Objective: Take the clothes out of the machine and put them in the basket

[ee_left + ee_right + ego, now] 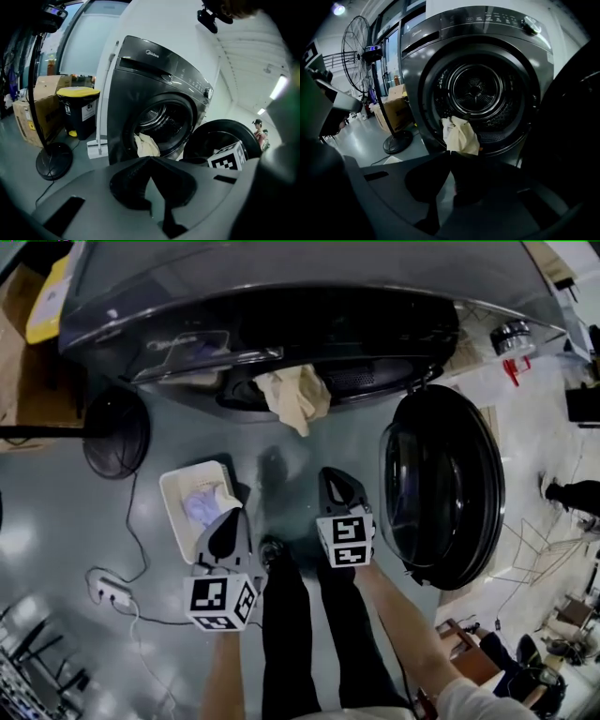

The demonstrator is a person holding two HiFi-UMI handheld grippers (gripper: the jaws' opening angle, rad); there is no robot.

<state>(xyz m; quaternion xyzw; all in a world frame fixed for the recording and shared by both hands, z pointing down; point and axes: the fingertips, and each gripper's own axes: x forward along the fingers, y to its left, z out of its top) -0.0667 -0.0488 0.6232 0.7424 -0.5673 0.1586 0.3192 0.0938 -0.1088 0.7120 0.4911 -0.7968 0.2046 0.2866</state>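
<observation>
Hanging from the washing machine's [281, 296] open drum at top centre of the head view is a cream cloth [296, 396]. At lower centre, the left gripper [234, 517] and right gripper [330, 474] hover with fingers [132, 183] pressed together, empty. Beside the left one, a white basket [194, 469] on the floor holds a lavender garment [202, 507].

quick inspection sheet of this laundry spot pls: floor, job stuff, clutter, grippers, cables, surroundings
surface: glossy grey floor
job's things: cream cloth hangs out of the washing machine; its door is swung open; white basket on the floor holds a lavender cloth
clutter: fan base left of the machine
grippers: left gripper and right gripper both shut, empty
cables: thin cable trails to a power strip
surroundings: cardboard box, yellow-lidded bin
</observation>
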